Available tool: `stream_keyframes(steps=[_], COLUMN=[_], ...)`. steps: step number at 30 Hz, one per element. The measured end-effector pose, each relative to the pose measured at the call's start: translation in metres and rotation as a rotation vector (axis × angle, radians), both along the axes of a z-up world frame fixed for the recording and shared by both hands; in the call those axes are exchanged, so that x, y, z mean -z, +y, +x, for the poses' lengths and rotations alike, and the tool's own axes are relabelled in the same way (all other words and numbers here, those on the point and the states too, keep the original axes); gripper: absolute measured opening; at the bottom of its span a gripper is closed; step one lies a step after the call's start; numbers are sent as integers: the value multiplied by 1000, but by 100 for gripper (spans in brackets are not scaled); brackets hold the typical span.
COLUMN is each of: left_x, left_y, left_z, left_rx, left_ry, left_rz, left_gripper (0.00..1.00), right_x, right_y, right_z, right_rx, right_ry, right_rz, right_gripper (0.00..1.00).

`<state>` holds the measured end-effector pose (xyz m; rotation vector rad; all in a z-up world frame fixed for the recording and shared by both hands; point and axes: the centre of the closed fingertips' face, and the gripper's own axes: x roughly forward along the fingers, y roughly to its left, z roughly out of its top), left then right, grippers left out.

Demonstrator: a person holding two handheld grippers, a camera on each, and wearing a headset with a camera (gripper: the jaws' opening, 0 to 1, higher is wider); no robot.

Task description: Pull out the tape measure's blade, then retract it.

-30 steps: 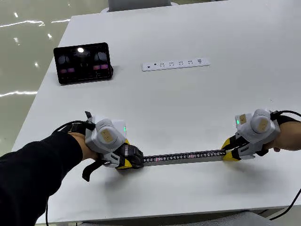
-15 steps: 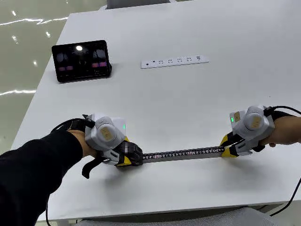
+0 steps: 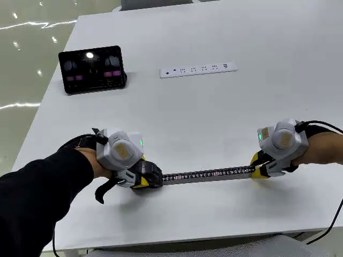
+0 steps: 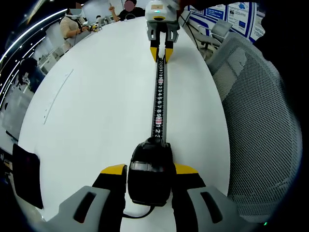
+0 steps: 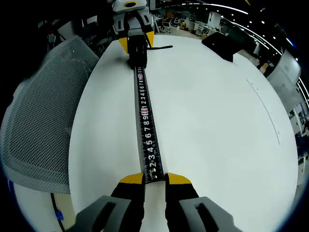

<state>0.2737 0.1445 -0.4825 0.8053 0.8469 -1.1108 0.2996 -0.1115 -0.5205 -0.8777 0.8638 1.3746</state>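
Tape measure in a black case (image 4: 149, 171) lies near the front edge of the white bench (image 3: 214, 118). My left gripper (image 3: 140, 179) has its yellow-tipped fingers (image 4: 113, 170) clenched on it so the case cannot slide. My right gripper (image 5: 154, 179) pinches the tip of the dark numbered blade (image 5: 143, 116), which is drawn out flat along the bench. With both ends anchored, I judge I can feed it back under control.
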Motion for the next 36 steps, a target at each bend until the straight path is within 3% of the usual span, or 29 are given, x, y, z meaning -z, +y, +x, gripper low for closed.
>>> stream_keyframes(steps=[4, 9, 13, 16, 19, 21, 23, 27, 30, 32, 34, 36], left_x=[-5, -9, -15, -19, -22, -27, -31, -37, -35, -36, -34, -31], left_y=[5, 16, 22, 27, 35, 41, 46, 59, 68, 72, 74, 78], left_z=[0, 3, 4, 6, 7, 8, 8, 7, 7, 2, -7, -12], left_rx=[-2, -78, -184, -231, -303, -361, -420, -490, -538, -572, -602, -624], left_ry=[1, 7, 9, -7, -12, -11, -7, -29, -26, -22, 3, -5], left_rz=[0, -11, -64, -101, -144, -178, -229, -270, -294, -322, -345, -352], left_gripper=[33, 38, 45, 47, 51, 54, 57, 60, 62, 63, 64, 66], right_x=[1, -8, -19, -26, -28, -37, -44, -51, -56, -56, -53, -50], right_y=[-1, 1, 3, 1, -4, -2, -3, -9, -12, -16, -22, -27], right_z=[-3, 1, 11, 14, 14, 11, 11, 4, -1, -6, -11, -17], right_rx=[-12, 26, 165, 237, 362, 422, 447, 478, 502, 512, 524, 538], right_ry=[8, -2, -6, -6, 43, 52, 33, 11, -5, -7, -14, -10], right_rz=[-8, 14, 72, 111, 157, 191, 219, 238, 259, 262, 259, 257], right_gripper=[17, 18, 21, 23, 25, 30, 31, 35, 40, 41, 41, 43])
